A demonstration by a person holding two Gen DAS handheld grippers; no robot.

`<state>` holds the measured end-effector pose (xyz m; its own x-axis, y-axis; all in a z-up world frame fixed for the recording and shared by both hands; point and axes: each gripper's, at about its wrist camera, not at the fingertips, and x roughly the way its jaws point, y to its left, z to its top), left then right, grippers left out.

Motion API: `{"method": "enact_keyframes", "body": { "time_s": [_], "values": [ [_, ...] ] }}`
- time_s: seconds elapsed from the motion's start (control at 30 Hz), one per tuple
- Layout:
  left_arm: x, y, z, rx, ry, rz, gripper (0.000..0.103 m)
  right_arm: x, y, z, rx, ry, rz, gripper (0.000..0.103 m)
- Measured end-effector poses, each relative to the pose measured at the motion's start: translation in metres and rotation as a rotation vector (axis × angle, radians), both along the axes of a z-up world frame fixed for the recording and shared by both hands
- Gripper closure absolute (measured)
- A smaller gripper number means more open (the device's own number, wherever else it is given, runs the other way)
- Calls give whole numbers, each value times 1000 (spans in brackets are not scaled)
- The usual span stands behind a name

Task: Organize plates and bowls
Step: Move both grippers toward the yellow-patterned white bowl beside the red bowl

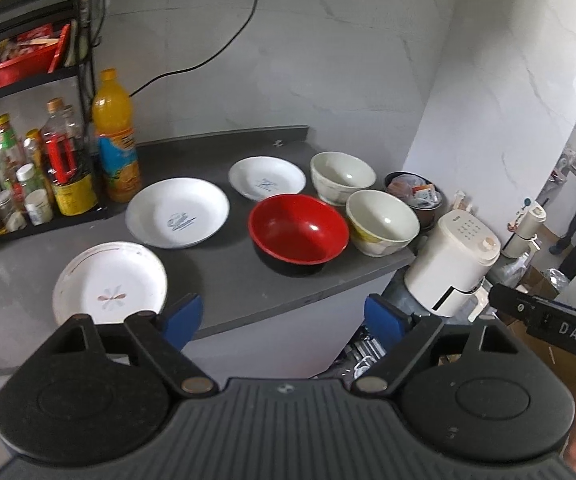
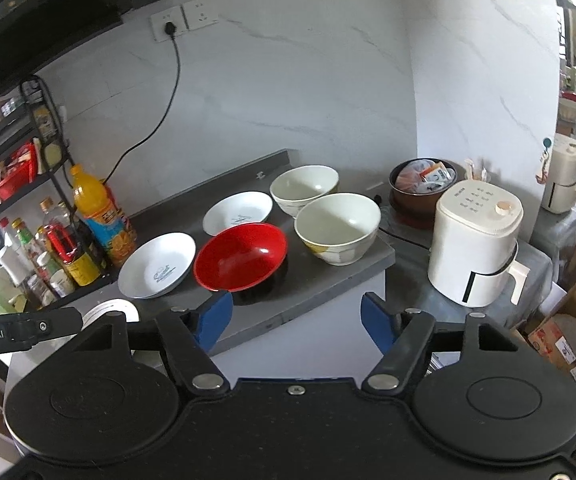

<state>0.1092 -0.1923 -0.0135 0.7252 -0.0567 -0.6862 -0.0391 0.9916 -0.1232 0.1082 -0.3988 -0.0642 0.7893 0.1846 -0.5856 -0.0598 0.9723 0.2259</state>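
Observation:
On the grey counter [image 1: 224, 280] lie three white plates: a flower-marked plate [image 1: 110, 282] nearest me, a blue-printed plate [image 1: 177, 213] behind it, and a smaller plate [image 1: 267, 178] farther back. A red bowl [image 1: 298, 229] stands in the middle, with two cream bowls [image 1: 382, 222] [image 1: 342, 176] to its right. My left gripper [image 1: 282, 318] hangs open in front of the counter edge, empty. In the right wrist view the red bowl [image 2: 240, 257], both cream bowls [image 2: 337, 227] [image 2: 303, 188] and two plates [image 2: 156, 266] [image 2: 237, 213] show. My right gripper [image 2: 296, 322] is open and empty, below the counter edge.
An orange juice bottle [image 1: 115, 136] and a rack of sauce bottles [image 1: 28, 176] stand at the counter's left. A white air fryer [image 1: 451, 258] and a brown pot [image 1: 415, 194] of packets sit on a lower surface to the right. A black cable hangs from the wall socket [image 2: 170, 24].

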Motion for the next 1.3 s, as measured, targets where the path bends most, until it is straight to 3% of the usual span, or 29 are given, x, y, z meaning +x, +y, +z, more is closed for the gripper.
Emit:
{"method": "enact_keyframes", "body": {
  "time_s": [0.43, 0.83, 1.3],
  "values": [
    [79, 0, -16, -3, -12, -148, 17, 47, 14, -10, -6, 4, -145, 35],
    [146, 28, -20, -20, -21, -289, 22, 94, 40, -19, 10, 30, -300, 35],
    [202, 27, -35, -72, 28, -322, 33, 139, 33, -44, 29, 108, -344, 48]
  ]
}}
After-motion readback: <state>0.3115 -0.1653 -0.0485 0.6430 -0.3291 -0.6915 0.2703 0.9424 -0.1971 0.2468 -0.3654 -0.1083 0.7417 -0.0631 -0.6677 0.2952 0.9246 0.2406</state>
